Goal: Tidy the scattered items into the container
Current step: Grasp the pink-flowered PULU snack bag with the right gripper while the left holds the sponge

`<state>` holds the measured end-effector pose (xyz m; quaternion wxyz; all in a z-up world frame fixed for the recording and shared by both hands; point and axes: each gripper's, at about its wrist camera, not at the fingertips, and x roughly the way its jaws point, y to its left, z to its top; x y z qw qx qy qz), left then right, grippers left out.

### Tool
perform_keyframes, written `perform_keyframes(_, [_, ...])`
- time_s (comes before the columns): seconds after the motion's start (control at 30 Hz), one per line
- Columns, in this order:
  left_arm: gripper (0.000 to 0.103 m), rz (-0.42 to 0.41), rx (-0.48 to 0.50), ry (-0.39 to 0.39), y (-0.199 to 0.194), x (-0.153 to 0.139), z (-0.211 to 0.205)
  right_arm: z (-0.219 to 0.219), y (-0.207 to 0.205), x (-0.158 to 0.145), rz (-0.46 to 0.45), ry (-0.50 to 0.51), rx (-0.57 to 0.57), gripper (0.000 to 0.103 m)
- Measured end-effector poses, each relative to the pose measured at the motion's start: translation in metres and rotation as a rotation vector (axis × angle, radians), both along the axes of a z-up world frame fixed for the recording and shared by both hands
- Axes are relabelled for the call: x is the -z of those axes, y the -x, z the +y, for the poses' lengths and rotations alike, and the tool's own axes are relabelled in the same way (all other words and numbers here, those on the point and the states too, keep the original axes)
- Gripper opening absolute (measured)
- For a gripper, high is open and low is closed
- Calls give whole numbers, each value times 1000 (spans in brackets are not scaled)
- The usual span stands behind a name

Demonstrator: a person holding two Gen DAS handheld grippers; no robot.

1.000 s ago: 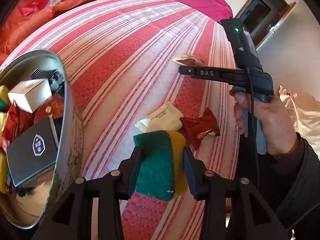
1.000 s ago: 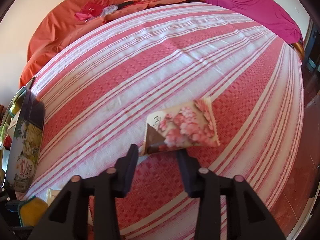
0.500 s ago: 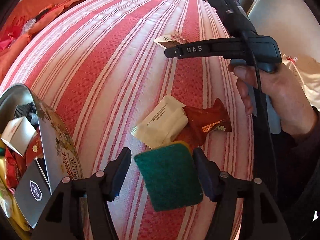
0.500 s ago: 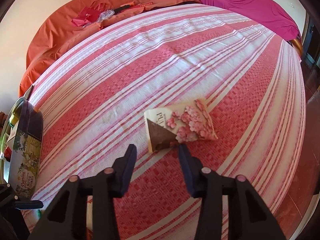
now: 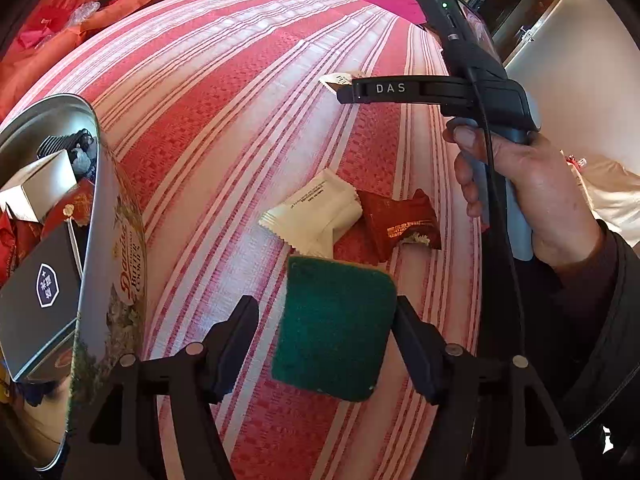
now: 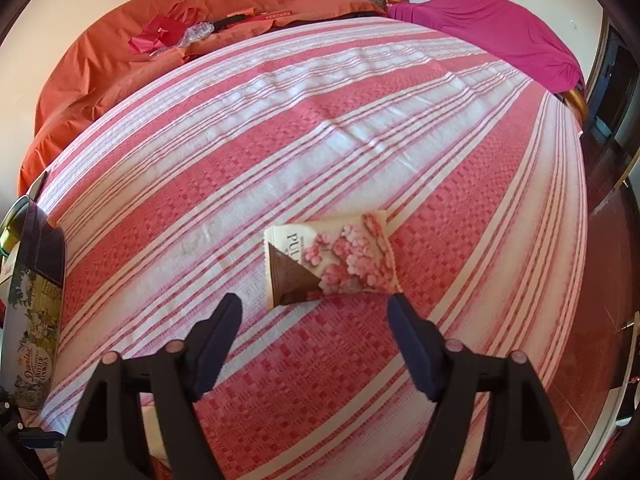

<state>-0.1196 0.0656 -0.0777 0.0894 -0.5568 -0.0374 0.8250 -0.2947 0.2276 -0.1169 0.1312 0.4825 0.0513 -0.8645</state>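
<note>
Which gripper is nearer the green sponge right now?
Left. The left gripper straddles the green sponge, which lies on the bedspread between its opening jaws. The right gripper is farther up the bed, jaws opening short of the flowered packet.

Round metal cookie tin (image 5: 104, 240) at left edge on striped red-and-white bedspread (image 5: 240, 100), flat green scouring sponge (image 5: 334, 328) lower centre, white sachet (image 5: 316, 212) above it, crinkled red wrapper (image 5: 400, 220) right of sachet, floral snack packet (image 6: 332, 258) mid-frame in right view.

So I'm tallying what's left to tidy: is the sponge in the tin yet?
Not yet. The sponge lies flat on the striped bedspread, outside the tin, between the left claw's opening jaws.
</note>
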Motion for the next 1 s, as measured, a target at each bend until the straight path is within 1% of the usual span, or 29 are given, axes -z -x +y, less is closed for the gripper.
perform_keyframes(0.07, [70,21,7,3,1,3,4,-4,2,-1,10,-7,-18,80])
perform_keyframes(0.13, [78,30,10,13,0,7,4,-9,4,3,17,-42,-26,80])
perform_keyframes(0.17, [80,32,9,16,-1,10,3,-11,5,5,16,-58,-28,80])
perform_keyframes(0.27, [83,26,13,-3,2,18,6,-17,10,12,10,-86,-32,80])
perform_keyframes(0.33, [84,41,28,10,2,19,11,-16,13,14,15,-80,-23,83])
perform_keyframes(0.4, [84,56,41,28,2,20,14,-13,17,16,-2,-38,-18,82])
perform_keyframes(0.47, [82,73,44,44,2,20,15,-10,17,14,0,-32,-12,72])
perform_keyframes(0.5, [73,77,46,44,2,20,15,-10,16,13,-3,-29,-18,62])
perform_keyframes(0.53, [59,78,54,36,3,19,15,-9,15,12,-5,-26,-19,53])
perform_keyframes(0.57, [55,73,62,22,3,20,16,-8,14,11,-5,-24,-20,49])
perform_keyframes(0.63, [55,77,70,24,3,21,19,-7,13,9,-9,-17,-29,36])
perform_keyframes(0.67, [54,82,73,28,3,21,20,-5,13,9,-12,-7,-30,34])
perform_keyframes(0.73, [54,101,70,18,1,17,20,-4,12,8,-16,9,-31,24])
perform_keyframes(0.77, [54,112,67,7,3,14,20,-4,12,8,-19,23,-34,22])
perform_keyframes(0.87, [54,134,54,-5,3,6,16,-7,12,8,-24,28,-42,22])
perform_keyframes(0.9, [54,141,44,-26,3,5,15,-6,12,8,-27,38,-39,23])
perform_keyframes(0.93, [54,148,31,-58,2,4,15,-4,13,8,-33,52,-26,28])
perform_keyframes(0.97, [54,152,23,-58,2,4,14,-2,14,7,-38,68,-15,35])
perform_keyframes(1.0, [54,158,17,-59,2,3,14,0,15,6,-38,86,-1,52])
